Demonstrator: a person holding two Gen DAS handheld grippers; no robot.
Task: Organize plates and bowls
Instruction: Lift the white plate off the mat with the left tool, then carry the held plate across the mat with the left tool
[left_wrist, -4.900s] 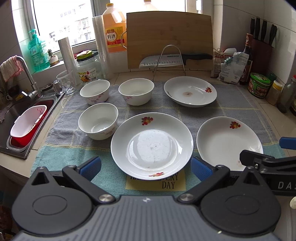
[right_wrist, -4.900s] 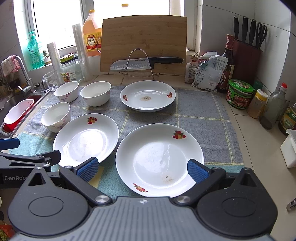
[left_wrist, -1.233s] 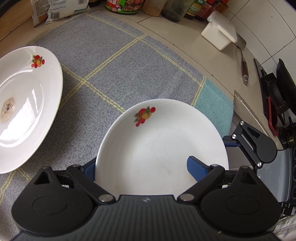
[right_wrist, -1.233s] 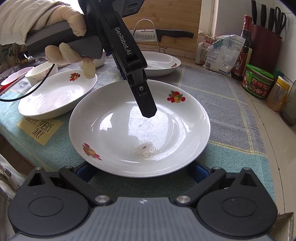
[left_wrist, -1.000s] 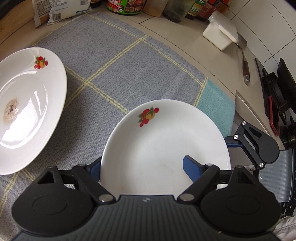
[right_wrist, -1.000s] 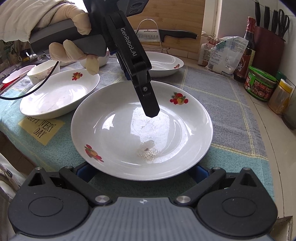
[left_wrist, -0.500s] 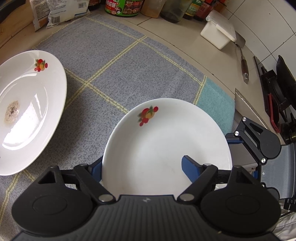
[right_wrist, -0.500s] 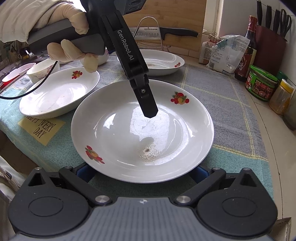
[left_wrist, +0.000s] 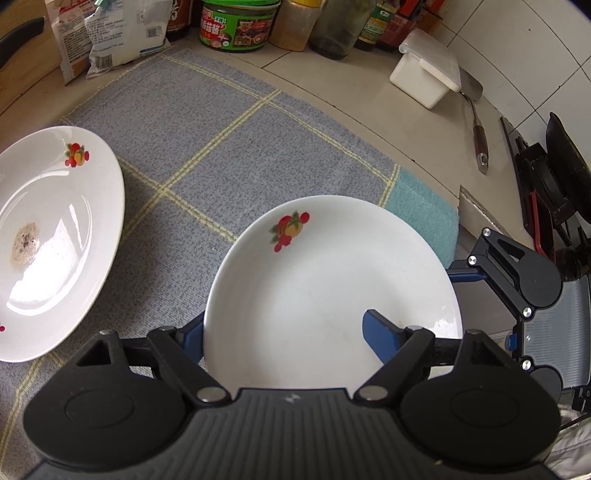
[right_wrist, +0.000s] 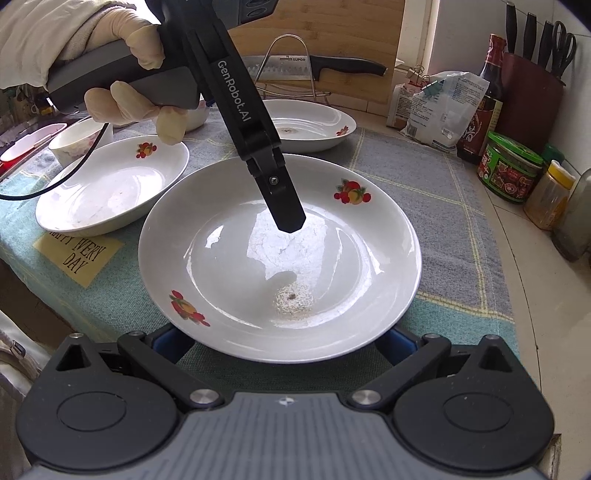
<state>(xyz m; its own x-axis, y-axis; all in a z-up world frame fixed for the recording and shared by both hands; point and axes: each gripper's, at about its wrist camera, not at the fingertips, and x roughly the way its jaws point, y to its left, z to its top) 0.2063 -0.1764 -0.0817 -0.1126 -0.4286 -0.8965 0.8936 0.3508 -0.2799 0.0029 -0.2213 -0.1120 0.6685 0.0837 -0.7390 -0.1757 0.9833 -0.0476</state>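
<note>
A white plate (left_wrist: 325, 295) with fruit prints lies on the grey mat. My left gripper (left_wrist: 284, 328) is open and straddles its rim, one blue pad outside the edge and the other over the inside. In the right wrist view the plate (right_wrist: 280, 258) fills the middle, and one left finger (right_wrist: 284, 214) hangs just above its well. My right gripper (right_wrist: 282, 339) is open, with both fingers tucked under the near rim. A second plate (right_wrist: 110, 188) sits to the left and a stained third plate (right_wrist: 306, 125) behind. A bowl (right_wrist: 77, 142) stands far left.
Jars and bottles (right_wrist: 509, 166) line the right side of the counter, with a knife block (right_wrist: 532, 85) behind them. A white box (left_wrist: 424, 70) and a spatula (left_wrist: 476, 125) lie past the mat. A gloved hand (right_wrist: 125, 107) holds the left gripper. A stove edge (left_wrist: 546, 192) is at right.
Since several seconds ago both grippers have moved from the counter's front edge to the right front plate. Over the last second almost nothing has shifted.
</note>
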